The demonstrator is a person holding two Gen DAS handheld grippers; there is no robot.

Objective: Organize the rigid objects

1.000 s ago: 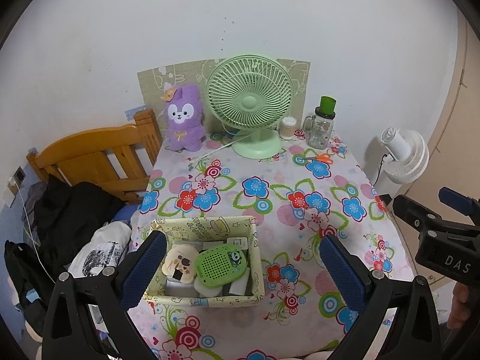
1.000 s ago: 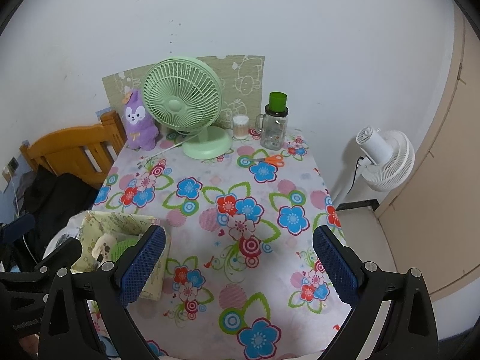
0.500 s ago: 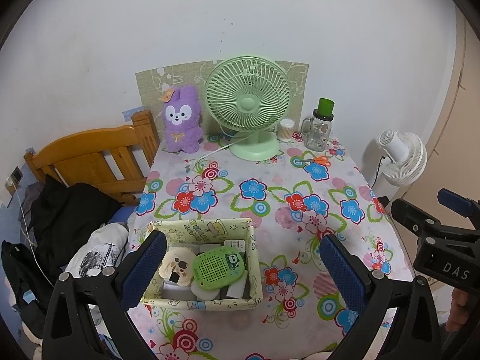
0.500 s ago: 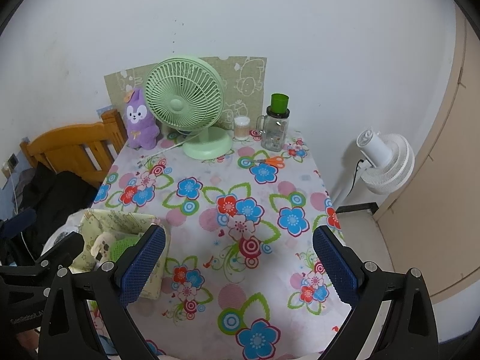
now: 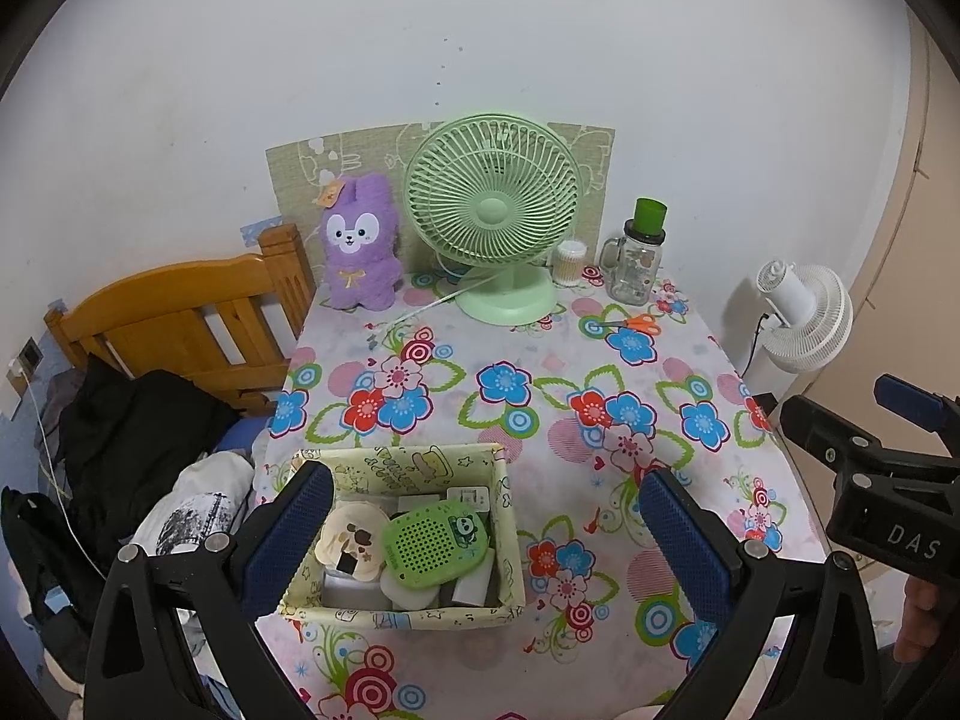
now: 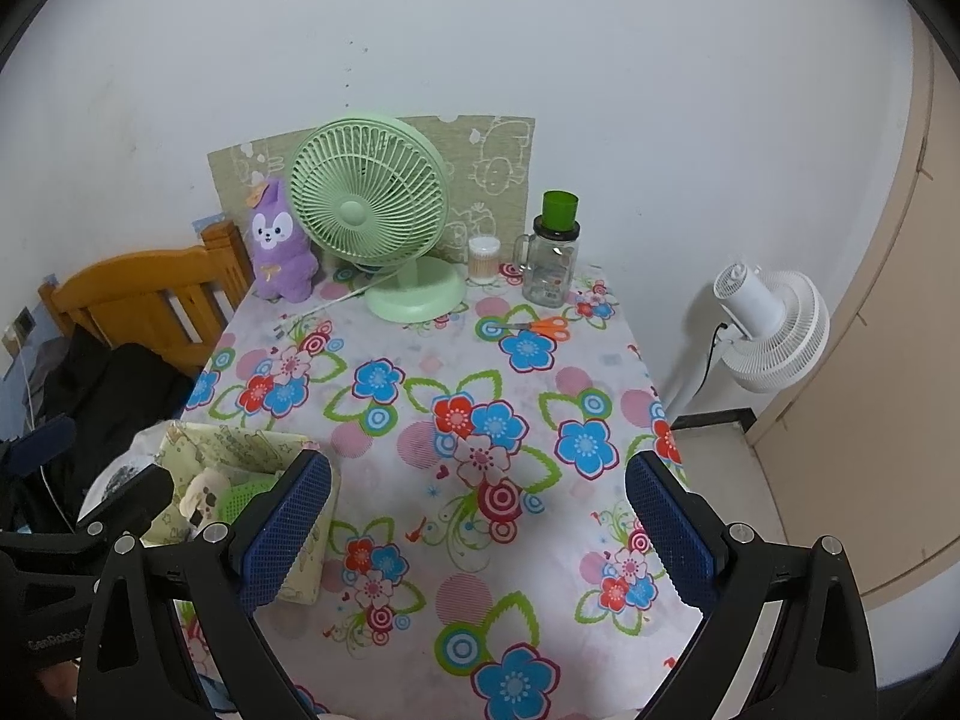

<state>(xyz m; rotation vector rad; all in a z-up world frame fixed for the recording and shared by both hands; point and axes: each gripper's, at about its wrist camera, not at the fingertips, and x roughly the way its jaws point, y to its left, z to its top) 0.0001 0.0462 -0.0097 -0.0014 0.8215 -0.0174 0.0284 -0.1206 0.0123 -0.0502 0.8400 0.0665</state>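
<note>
Item: yellow-green fabric storage box (image 5: 396, 546), standing at the near-left corner of the tabletop (image 5: 540, 396) (flowered cloth). Contents: a green perforated gadget with a panda badge (image 5: 433, 543) on top, a cream round piece with brown marks (image 5: 353, 543) just beside it on the left, and several white blocks (image 5: 471, 582) beneath; none can be named more closely.

Item: left gripper (image 5: 480, 534), fingers spread wide, holding nothing. It hangs above the near edge, its left finger over the box's left wall.

Item: right gripper (image 6: 477, 522), likewise spread and empty, above the near-right part of the tabletop; its left finger overlaps the box's right wall in view.

Change noted: over the last second both grippers have drawn back and up a little, so the table looks slightly farther away in both views. The box and its contents have not shifted.

Reading: nothing lies loose on the near half of the tabletop, so the gathering looks done or close to it, and the retreat suits a finish.

Remaining along the far edge: purple plush rabbit (image 5: 360, 252), green desk fan (image 5: 495, 216), cotton-swab jar (image 5: 569, 264), glass mug with green lid (image 5: 637, 261), and orange-handled scissors (image 5: 633, 323) just in front of the mug (the one rigid candidate still out).
</note>
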